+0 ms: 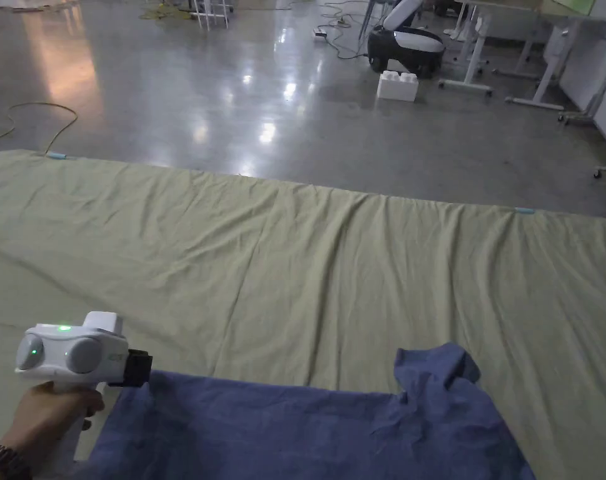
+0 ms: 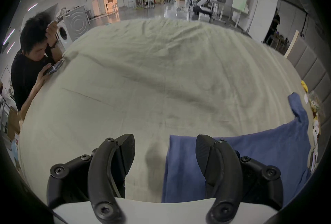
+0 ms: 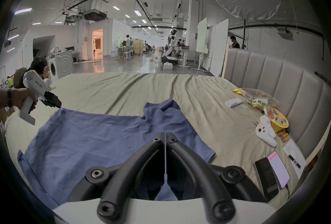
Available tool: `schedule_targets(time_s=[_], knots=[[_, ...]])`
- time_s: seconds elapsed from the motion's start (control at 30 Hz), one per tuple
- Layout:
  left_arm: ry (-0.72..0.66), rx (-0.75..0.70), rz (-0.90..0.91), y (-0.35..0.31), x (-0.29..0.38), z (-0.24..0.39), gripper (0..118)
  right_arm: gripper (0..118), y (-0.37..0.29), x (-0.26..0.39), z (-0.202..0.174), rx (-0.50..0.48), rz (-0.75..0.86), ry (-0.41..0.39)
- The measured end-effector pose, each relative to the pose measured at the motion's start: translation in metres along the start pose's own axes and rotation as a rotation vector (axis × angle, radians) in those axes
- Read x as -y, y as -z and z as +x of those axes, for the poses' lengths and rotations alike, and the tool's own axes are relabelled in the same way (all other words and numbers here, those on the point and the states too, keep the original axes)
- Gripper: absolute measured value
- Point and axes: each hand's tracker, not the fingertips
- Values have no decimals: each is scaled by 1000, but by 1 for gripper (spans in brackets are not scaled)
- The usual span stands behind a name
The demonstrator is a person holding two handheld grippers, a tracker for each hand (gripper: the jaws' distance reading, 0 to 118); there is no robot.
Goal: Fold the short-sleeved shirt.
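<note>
Shirt [image 3: 100, 140], blue and short-sleeved, lies spread flat on the green bedsheet [image 1: 333, 262], near the edge closest to the person, with 1 sleeve [image 1: 436, 369] crumpled and turned up toward the middle of the sheet.

At the shirt's left corner, the left gripper [image 2: 164, 152] hangs with its 2 jaws spread wide apart: 1 jaw is over bare sheet, the other over the shirt's edge, and neither presses the cloth. In the head view the left hand [image 1: 42, 415] grips its white handle, a green light glowing on top. Printed writing runs along the side of its white body in the right gripper view, too small to make out surely.

Over the shirt's sleeve end, the right gripper [image 3: 165, 135] has its jaws closed flat against each other, with no cloth seen between them.

Beyond the shirt, by the padded headboard [image 3: 279, 81], lie a phone [image 3: 278, 169] with a lit screen, a yellow bowl [image 3: 276, 117], a white plush toy [image 3: 266, 132] and a marker [image 3: 294, 161]. Their labels are too small to tell.
</note>
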Motion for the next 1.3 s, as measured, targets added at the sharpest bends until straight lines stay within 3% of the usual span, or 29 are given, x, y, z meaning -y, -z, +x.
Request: schedule_targets(time_s=[0.17,0.23,0.27,0.3,0.37,0.47,0.57,0.7,0.73,0.83,0.97,1.13,1.27,1.3], knots=[[63,-16,-41,10,5,15,70,2,8,7,6,19,-35,0],[61,-24,-32,14,8,19,54,2,11,10,8,24,-49,4],[64,-16,-25,13,9,20,42,2,13,10,9,25,-53,9],[76,5,-13,12,10,22,21,2,15,11,10,22,-60,13],[102,60,4,14,12,22,8,2,22,10,14,20,-71,22],[119,65,-1,14,15,23,7,2,39,-1,25,16,-94,54],[46,85,10,9,17,17,5,6,64,-18,44,15,-120,59],[72,72,77,-10,19,13,5,58,122,-47,74,-24,-242,23],[66,80,89,-16,20,13,5,62,136,-53,80,-24,-246,37],[69,83,132,-34,21,10,5,66,188,-63,99,-37,-323,94],[87,82,175,-51,23,4,5,68,239,-60,109,-56,-438,84],[90,75,195,-70,23,2,5,68,267,-48,105,-134,-551,130],[117,64,192,-75,22,5,5,66,279,-35,91,-138,-619,76],[125,60,189,-77,22,5,5,65,280,-33,87,-127,-624,29]])
